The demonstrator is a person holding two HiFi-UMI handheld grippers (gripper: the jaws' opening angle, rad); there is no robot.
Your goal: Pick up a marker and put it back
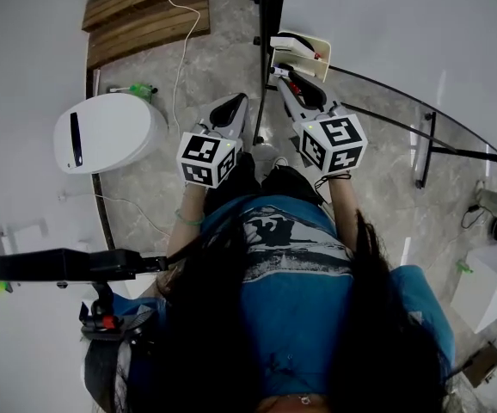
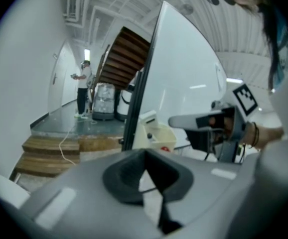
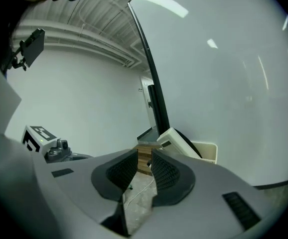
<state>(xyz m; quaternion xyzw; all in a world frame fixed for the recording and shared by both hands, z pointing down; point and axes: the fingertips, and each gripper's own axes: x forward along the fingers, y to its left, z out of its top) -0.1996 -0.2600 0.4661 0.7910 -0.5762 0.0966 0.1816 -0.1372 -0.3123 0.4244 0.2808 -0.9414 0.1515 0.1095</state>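
A cream tray (image 1: 315,45) hangs at the lower edge of the whiteboard (image 1: 403,33). It holds a white eraser (image 1: 288,45) and a red-capped marker (image 1: 319,56). My right gripper (image 1: 281,69) points at the tray from just below it. Its jaws stand apart with nothing between them, and the tray (image 3: 207,151) and eraser (image 3: 176,142) lie just beyond its tips (image 3: 144,156). My left gripper (image 1: 236,101) hangs lower and left of the board's black edge. Its pads (image 2: 126,176) meet at the tips and hold nothing. The marker's red cap (image 2: 167,147) shows in the tray from that side.
A white rounded machine (image 1: 107,132) stands on the stone floor at the left. Wooden steps (image 1: 145,11) with a trailing white cable (image 1: 180,50) lie ahead. The board's black stand leg (image 1: 425,149) is at the right. A person (image 2: 82,86) stands far off by a staircase (image 2: 126,59).
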